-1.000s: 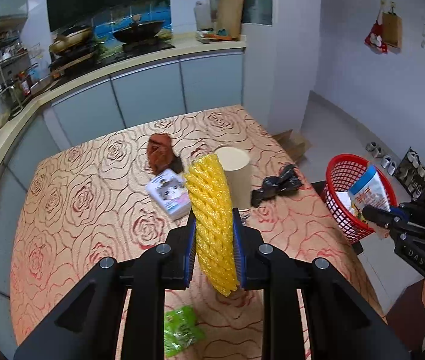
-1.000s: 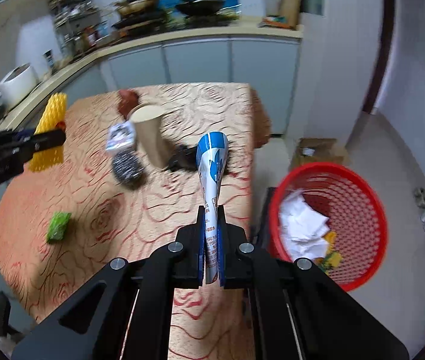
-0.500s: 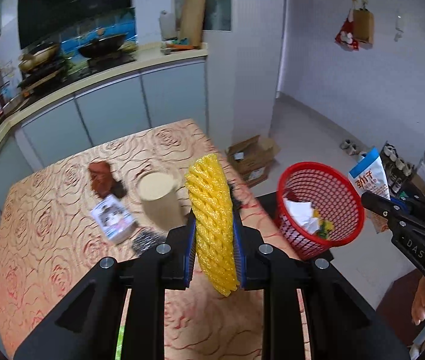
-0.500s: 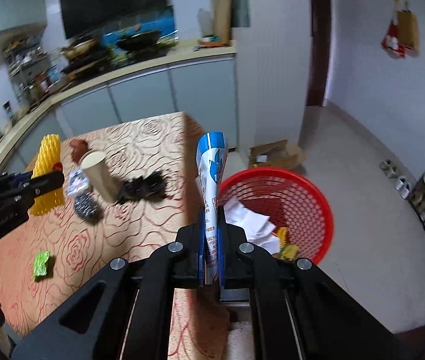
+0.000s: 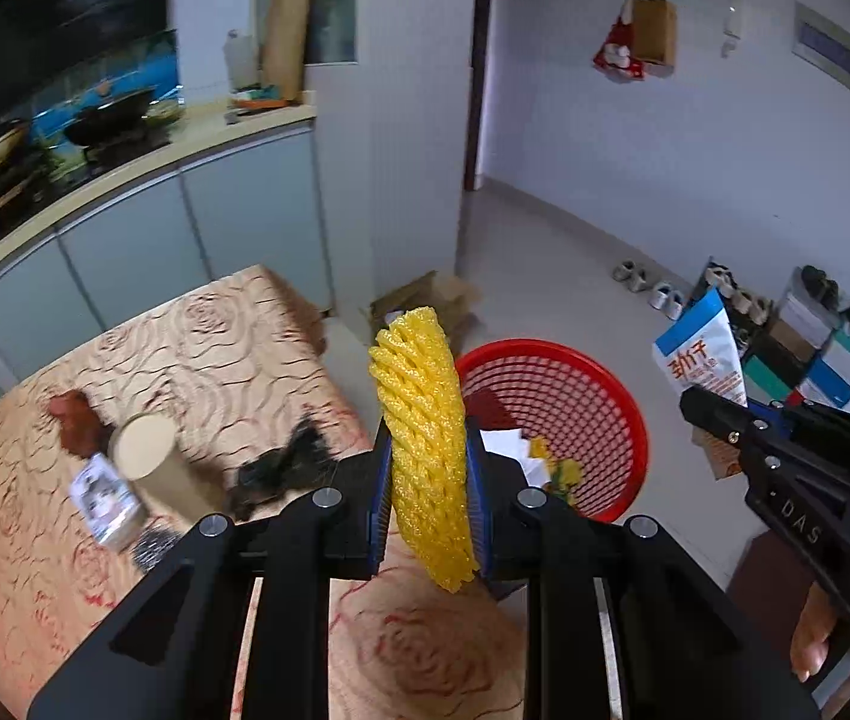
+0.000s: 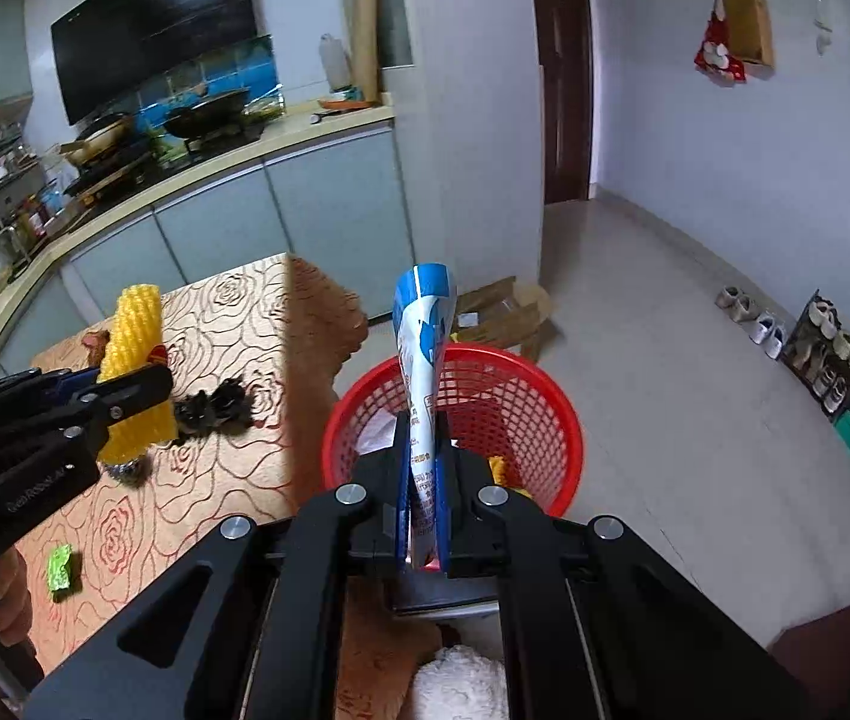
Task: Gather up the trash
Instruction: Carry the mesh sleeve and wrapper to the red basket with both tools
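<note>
My left gripper (image 5: 425, 468) is shut on a yellow foam net sleeve (image 5: 422, 420), held upright over the table's right edge, just left of the red mesh basket (image 5: 599, 396). My right gripper (image 6: 422, 468) is shut on a blue and white snack bag (image 6: 422, 348), which stands upright over the near rim of the red basket (image 6: 521, 396). The basket holds white paper and yellow scraps. From the left wrist view the right gripper (image 5: 701, 402) with the snack bag (image 5: 701, 354) is at the right, beyond the basket. The left gripper (image 6: 149, 384) with the sleeve (image 6: 131, 354) shows at the left of the right wrist view.
On the rose-patterned table (image 5: 197, 348) lie a paper cup (image 5: 155, 468), a black crumpled wrapper (image 5: 287, 468), a brown item (image 5: 74, 420), a small printed packet (image 5: 104, 498) and a green wrapper (image 6: 62, 567). A cardboard box (image 6: 509, 312) and shoes (image 6: 749, 312) sit on the floor. Kitchen counter behind.
Both grippers have swung right, from over the table toward the red basket, each keeping its item. The basket now lies close under the snack bag and beside the foam sleeve.
</note>
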Motion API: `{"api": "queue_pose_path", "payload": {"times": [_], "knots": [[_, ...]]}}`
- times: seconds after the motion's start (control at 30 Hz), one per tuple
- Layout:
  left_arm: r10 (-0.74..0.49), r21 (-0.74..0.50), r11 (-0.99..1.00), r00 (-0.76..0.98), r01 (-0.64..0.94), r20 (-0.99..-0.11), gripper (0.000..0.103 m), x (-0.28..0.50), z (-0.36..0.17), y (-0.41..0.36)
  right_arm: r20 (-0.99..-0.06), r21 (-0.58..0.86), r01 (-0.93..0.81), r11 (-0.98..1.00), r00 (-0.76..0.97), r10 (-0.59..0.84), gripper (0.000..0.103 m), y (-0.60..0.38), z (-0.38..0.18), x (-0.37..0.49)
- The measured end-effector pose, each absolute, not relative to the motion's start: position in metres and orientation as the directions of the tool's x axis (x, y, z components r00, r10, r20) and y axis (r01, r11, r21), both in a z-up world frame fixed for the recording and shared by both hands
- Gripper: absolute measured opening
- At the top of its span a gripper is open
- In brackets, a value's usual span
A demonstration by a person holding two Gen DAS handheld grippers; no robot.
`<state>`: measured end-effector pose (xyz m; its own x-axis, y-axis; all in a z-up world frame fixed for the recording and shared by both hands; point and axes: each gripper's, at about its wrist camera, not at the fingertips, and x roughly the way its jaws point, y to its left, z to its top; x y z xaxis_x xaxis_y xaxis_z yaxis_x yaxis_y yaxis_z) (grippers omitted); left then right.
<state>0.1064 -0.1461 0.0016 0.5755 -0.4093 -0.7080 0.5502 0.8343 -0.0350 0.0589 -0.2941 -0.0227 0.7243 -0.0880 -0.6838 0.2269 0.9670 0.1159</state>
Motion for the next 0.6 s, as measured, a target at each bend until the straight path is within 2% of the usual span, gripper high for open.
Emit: {"api": "queue_pose_path", "payload": {"times": [0.33,0.6], "knots": [[-0.479,-0.127,0.783,0.460,0.609,-0.748,0.020,0.138,-0.031,-0.192,-0.721,0.121,0.271,0.955,0.685,-0.103,0.007,-0.318,-0.041,0.077],[-0.470,-0.189,0.779,0.358,0.597,-0.807,0.020,0.165,-0.075,-0.214,-0.785,0.115,0.304,0.946,0.611,-0.101,0.007,-0.333,-0.079,0.102]]}}
